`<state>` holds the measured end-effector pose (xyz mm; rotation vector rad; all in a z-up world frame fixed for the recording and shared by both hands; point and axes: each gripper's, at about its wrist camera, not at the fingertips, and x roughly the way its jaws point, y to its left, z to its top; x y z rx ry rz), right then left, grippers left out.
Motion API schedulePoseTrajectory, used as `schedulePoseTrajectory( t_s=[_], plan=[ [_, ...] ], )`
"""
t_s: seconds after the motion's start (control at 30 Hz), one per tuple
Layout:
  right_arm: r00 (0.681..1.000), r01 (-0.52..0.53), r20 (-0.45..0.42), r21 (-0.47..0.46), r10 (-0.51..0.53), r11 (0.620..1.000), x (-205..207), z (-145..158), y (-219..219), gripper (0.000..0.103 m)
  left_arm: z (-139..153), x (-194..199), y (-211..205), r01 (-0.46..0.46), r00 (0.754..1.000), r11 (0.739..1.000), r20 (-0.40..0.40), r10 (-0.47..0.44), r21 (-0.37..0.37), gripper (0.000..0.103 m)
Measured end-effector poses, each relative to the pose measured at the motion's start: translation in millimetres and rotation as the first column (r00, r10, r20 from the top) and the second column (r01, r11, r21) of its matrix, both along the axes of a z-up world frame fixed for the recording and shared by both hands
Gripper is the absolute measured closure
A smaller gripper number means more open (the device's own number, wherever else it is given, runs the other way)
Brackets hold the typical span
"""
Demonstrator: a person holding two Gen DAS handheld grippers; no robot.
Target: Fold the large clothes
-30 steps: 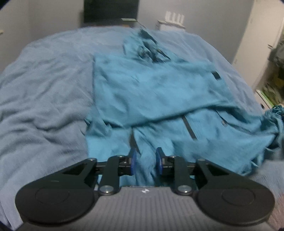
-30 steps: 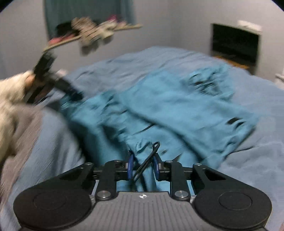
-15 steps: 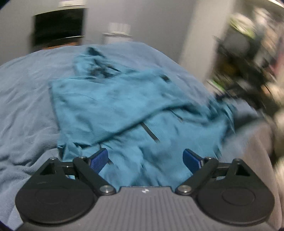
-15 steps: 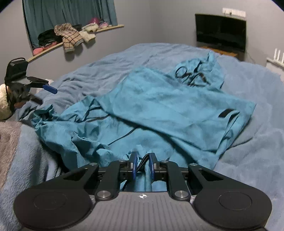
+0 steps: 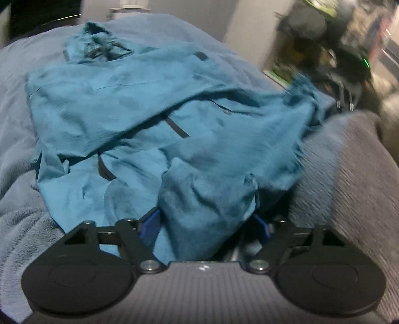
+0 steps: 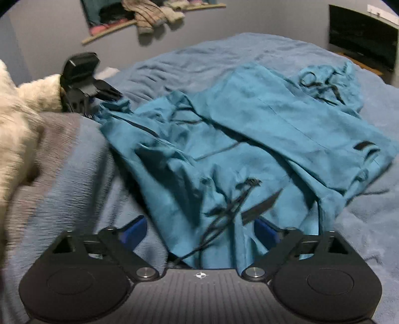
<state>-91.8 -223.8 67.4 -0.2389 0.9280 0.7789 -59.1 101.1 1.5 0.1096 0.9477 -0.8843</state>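
A large teal hooded jacket [image 5: 149, 104] lies crumpled on a blue bed cover [image 5: 20, 154], hood at the far end. My left gripper [image 5: 207, 226] is open, its jaws wide on either side of a bunched hem fold. In the right wrist view the jacket [image 6: 261, 139] lies spread with its black drawcord [image 6: 224, 211] trailing between the jaws. My right gripper [image 6: 199, 231] is open over the hem. The left gripper also shows in the right wrist view [image 6: 84, 82] at the jacket's left corner.
A grey blanket [image 5: 349, 179] lies at the bed's right side. A white fluffy sleeve [image 6: 22, 119] is at the left. A dark TV [image 6: 361, 35] stands by the far wall, and clothes hang on a shelf [image 6: 149, 17].
Both grippers have opened and let go of the jacket hem. The left opened first, the right in the last half second. The left gripper has shifted toward the jacket's right corner.
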Motion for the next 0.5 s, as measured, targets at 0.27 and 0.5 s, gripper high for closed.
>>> schedulePoseTrajectory(
  t_s=[0.27,0.5],
  plan=[
    [0.983,0.163,0.06,0.113,-0.171,0.98,11,-5,-13,0.079,7,14,10,-0.206,0.978,0.97,-0.014,0.206,-0.126,0.062],
    [0.91,0.316,0.211,0.199,-0.356,0.928,39,25,-33,0.083,24,61,22,-0.427,0.902,0.877,-0.041,0.429,-0.222,0.064]
  ],
)
